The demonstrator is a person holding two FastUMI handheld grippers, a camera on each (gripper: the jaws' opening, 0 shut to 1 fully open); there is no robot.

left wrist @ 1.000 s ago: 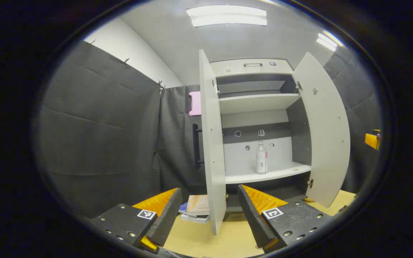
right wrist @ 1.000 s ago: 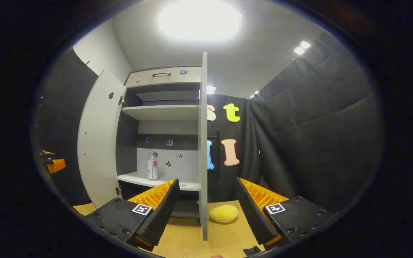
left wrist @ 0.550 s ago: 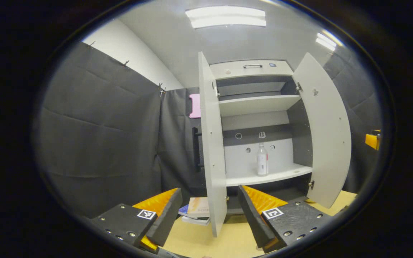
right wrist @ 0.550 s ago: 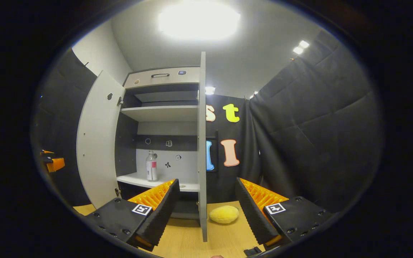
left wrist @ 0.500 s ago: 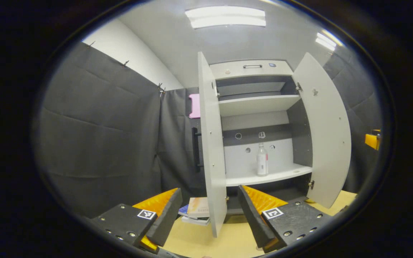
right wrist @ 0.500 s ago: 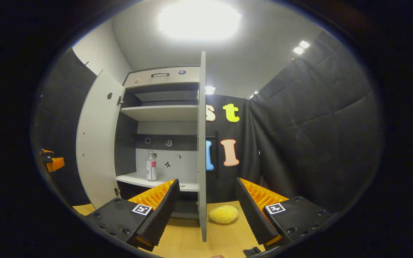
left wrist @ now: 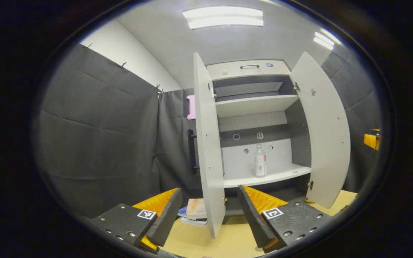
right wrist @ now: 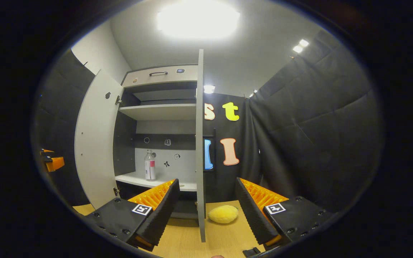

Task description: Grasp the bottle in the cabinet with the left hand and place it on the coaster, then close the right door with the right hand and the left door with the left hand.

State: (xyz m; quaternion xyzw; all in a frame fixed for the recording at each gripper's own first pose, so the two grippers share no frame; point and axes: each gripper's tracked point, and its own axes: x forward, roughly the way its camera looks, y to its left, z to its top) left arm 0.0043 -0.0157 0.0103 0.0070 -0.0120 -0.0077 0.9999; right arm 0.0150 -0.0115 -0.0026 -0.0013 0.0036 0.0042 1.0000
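A clear bottle with a pale label stands upright on the lower shelf of a grey cabinet whose two doors are swung wide. The left door stands edge-on between my left gripper's fingers, farther off; the right door hangs at the right. My left gripper is open and holds nothing. From the right gripper view the bottle stands left of the right door's edge, the left door hangs far left, and my right gripper is open and bare.
A stack of books lies on the wooden table by the left door's foot. A yellow sponge rests on the table near the right door. The other gripper shows far left; an upper shelf spans the cabinet.
Both views have shifted slightly: the cabinet and doors sit a little further left in each. The bottle stays put and both grippers stay open.
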